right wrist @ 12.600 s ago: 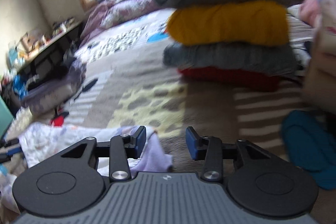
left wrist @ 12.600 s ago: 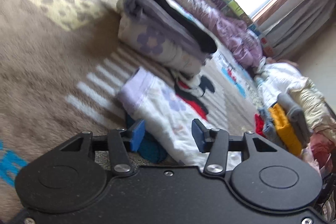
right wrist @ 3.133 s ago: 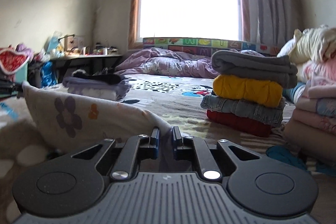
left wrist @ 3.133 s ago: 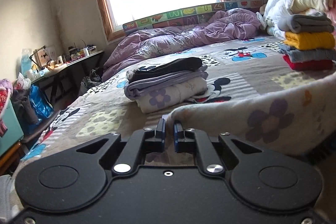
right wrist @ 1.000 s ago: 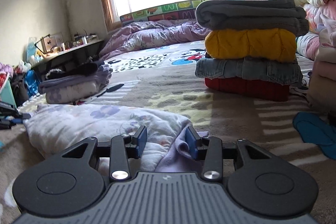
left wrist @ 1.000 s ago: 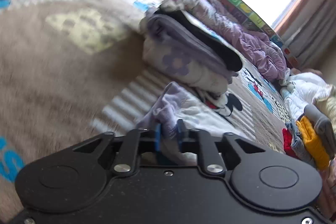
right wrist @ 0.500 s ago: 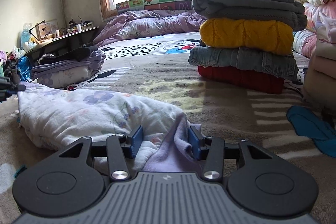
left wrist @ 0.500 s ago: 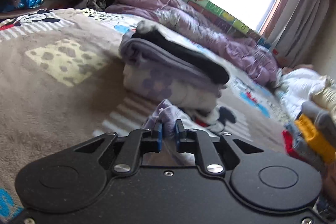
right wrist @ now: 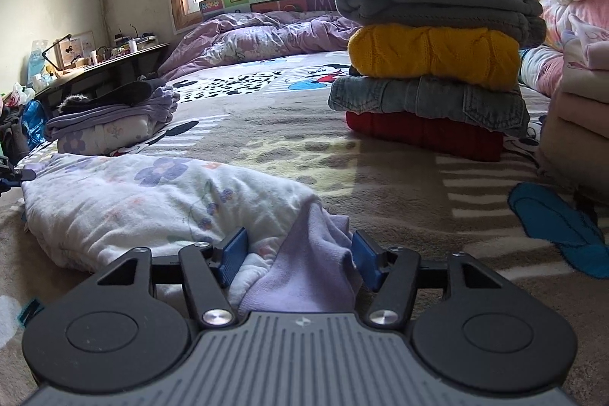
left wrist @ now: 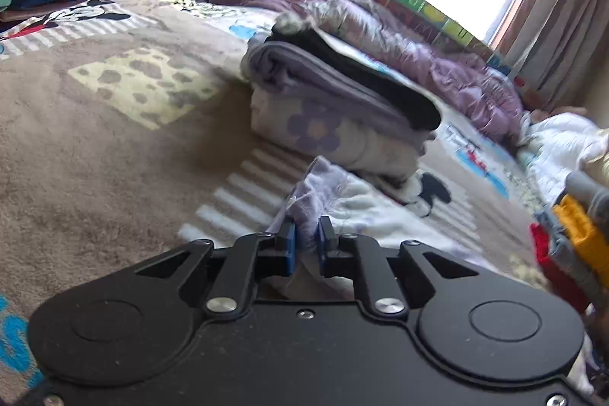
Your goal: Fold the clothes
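Pinching a lilac corner of the floral garment (right wrist: 152, 200) lying on the bed (right wrist: 380, 185) with the left gripper (left wrist: 306, 240), right gripper (right wrist: 298, 253) spread wide around the other lilac end.

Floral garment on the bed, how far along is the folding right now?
Done: two folded stacks, the grey-topped pile and the smaller pile. In hand: the floral garment lies bunched on the blanket; the left tool pinches one end, the right tool is open around its lilac edge. Left: finishing the fold and stacking it.
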Tool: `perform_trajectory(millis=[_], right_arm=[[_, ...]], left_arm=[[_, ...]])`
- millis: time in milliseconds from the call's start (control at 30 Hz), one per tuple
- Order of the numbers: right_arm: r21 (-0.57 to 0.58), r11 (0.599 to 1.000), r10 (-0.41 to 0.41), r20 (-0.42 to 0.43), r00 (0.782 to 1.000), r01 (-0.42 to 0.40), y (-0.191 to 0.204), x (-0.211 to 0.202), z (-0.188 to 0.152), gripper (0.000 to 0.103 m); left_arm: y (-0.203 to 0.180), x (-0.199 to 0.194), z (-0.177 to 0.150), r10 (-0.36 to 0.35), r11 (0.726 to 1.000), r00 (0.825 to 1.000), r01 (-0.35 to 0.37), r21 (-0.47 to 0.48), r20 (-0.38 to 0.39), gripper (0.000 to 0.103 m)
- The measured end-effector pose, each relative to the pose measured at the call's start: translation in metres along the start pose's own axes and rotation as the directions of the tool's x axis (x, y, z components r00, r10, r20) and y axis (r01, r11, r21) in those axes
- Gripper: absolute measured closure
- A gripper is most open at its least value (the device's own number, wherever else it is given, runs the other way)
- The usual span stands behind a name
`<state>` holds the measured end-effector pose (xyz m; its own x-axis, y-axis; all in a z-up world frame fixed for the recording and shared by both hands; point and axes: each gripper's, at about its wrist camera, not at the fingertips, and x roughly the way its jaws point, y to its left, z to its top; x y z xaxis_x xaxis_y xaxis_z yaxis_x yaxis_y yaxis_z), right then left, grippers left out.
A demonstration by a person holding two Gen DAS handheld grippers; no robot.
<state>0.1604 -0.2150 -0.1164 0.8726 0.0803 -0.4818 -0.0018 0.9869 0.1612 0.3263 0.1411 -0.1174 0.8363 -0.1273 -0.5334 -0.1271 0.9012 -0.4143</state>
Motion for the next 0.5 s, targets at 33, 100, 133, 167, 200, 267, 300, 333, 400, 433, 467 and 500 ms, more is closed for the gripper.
perform_trajectory(millis=[33,100,133,167,200,267,300,333,400,433,467,500], right_arm=[[0.000,1.000,-0.001,0.000,1.000,0.001,0.000,0.000,0.000,0.043],[0.000,1.000,-0.003,0.015,1.000,0.003,0.000,-0.003,0.000,0.043],[-0.012,1.000,-0.008,0.031,0.999,0.008,0.002,-0.006,0.001,0.043],[-0.023,1.000,-0.012,0.047,0.999,0.013,0.004,-0.010,0.002,0.043],[-0.034,0.999,-0.017,0.063,0.998,0.019,0.006,-0.013,0.003,0.043],[-0.057,0.998,-0.025,0.095,0.995,0.031,0.010,-0.020,0.005,0.044],[-0.068,0.997,-0.029,0.111,0.993,0.037,0.012,-0.023,0.006,0.044],[-0.078,0.996,-0.033,0.127,0.991,0.043,0.014,-0.027,0.006,0.044],[-0.108,0.993,-0.034,0.155,0.987,0.051,0.019,-0.031,0.008,0.045],[-0.126,0.991,-0.028,0.165,0.986,0.050,0.023,-0.032,0.008,0.045],[-0.146,0.988,-0.018,0.172,0.985,0.043,0.027,-0.033,0.009,0.045],[-0.165,0.986,-0.007,0.180,0.984,0.037,0.031,-0.034,0.009,0.045]], left_arm=[[0.002,0.000,0.000,0.011,1.000,1.000,-0.011,-0.010,-0.005,0.078],[0.002,-0.004,0.002,0.034,0.999,0.999,-0.034,-0.011,0.008,0.067],[-0.001,-0.010,0.005,0.048,0.999,0.998,-0.048,0.005,0.034,0.067],[-0.003,-0.015,0.007,0.060,0.998,0.996,-0.062,0.021,0.061,0.067],[-0.006,-0.021,0.010,0.072,0.996,0.994,-0.076,0.036,0.087,0.067],[-0.016,-0.026,0.012,0.054,0.994,0.993,-0.063,0.084,0.107,0.067],[-0.024,-0.025,0.010,0.035,0.992,0.993,-0.048,0.119,0.108,0.066],[-0.032,-0.024,0.008,0.015,0.987,0.994,-0.032,0.157,0.107,0.066],[-0.048,-0.021,0.004,-0.035,0.973,0.995,0.014,0.229,0.091,0.066],[-0.058,-0.019,0.000,-0.063,0.963,0.995,0.040,0.267,0.078,0.066],[-0.067,-0.018,-0.005,-0.088,0.949,0.994,0.063,0.308,0.067,0.066],[-0.077,-0.016,-0.009,-0.112,0.934,0.992,0.086,0.347,0.055,0.066]])
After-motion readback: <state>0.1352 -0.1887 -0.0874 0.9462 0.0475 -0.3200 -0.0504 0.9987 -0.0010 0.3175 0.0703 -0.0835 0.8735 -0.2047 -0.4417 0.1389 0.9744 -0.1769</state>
